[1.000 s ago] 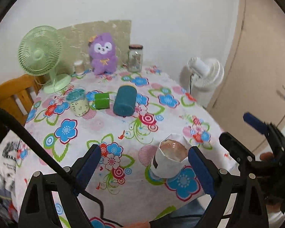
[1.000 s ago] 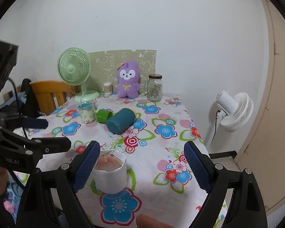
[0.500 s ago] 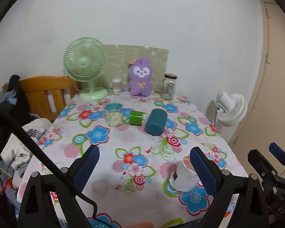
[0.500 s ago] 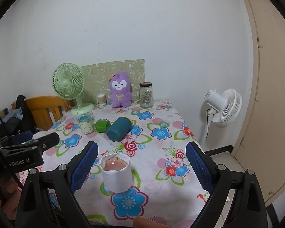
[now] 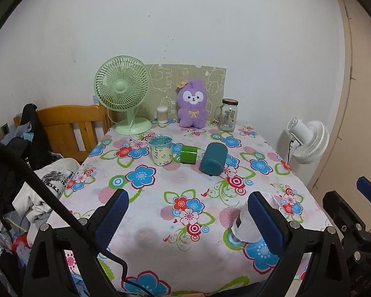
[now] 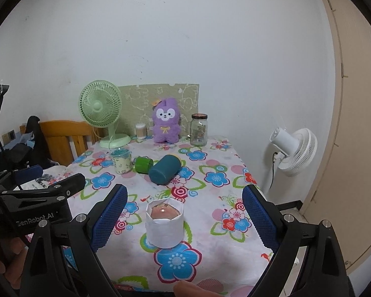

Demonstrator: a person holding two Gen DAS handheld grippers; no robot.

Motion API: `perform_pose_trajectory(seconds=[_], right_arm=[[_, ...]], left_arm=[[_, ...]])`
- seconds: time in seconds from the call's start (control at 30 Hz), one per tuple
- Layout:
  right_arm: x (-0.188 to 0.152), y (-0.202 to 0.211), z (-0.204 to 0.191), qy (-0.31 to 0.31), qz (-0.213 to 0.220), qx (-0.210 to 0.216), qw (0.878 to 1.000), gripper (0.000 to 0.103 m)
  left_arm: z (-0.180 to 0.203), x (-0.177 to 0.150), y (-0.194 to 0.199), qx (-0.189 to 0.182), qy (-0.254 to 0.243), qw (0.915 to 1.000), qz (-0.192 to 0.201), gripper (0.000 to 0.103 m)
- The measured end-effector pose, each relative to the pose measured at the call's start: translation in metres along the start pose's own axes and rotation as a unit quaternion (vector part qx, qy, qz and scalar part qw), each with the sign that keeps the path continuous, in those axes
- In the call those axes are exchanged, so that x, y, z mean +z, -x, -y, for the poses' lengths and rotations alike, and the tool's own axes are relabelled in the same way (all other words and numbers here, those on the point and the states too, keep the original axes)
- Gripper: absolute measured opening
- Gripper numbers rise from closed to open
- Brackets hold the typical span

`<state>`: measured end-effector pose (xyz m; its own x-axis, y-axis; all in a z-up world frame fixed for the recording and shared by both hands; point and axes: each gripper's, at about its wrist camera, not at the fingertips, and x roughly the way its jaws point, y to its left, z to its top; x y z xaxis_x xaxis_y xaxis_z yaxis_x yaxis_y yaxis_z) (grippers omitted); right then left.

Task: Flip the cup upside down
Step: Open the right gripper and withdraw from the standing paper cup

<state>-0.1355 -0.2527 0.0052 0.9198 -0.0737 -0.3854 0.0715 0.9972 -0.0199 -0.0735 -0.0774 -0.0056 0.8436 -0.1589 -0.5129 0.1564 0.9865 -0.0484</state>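
A white paper cup (image 6: 164, 222) stands upright, mouth up, near the front edge of the flowered table (image 6: 217, 198). In the left wrist view the cup (image 5: 243, 225) is partly hidden behind the right finger. My right gripper (image 6: 183, 220) is open and empty, its blue pads either side of the cup but well apart from it, held back above the table edge. My left gripper (image 5: 189, 219) is open and empty, to the left of the cup.
A teal cylinder (image 6: 164, 172) lies on its side mid-table beside a green can (image 6: 143, 164) and a patterned cup (image 6: 121, 160). A green fan (image 6: 101, 113), purple plush (image 6: 165, 121) and glass jar (image 6: 199, 130) stand at the back. A white floor fan (image 6: 294, 151) is on the right.
Both grippers have pulled back and risen away from the table, so the cup looks smaller and farther. The cup stays upright in the same spot.
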Motion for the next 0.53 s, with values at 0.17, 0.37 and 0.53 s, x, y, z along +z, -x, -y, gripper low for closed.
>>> perform_pose_trajectory(seconds=[0.17, 0.37, 0.53], right_arm=[[0.0006, 0.0008, 0.0032, -0.007, -0.002, 0.001, 1.000, 0.096], [0.0012, 0.0008, 0.0038, -0.007, -0.001, 0.000, 1.000, 0.096], [0.0010, 0.0000, 0.0042, -0.007, 0.000, 0.000, 1.000, 0.096]], left_arm=[[-0.0002, 0.0006, -0.0007, 0.000, 0.000, 1.0000, -0.001, 0.098], [0.0002, 0.0007, -0.0010, -0.002, -0.001, 1.0000, -0.003, 0.098], [0.0031, 0.0001, -0.0001, -0.001, -0.003, 1.0000, -0.001, 0.099]])
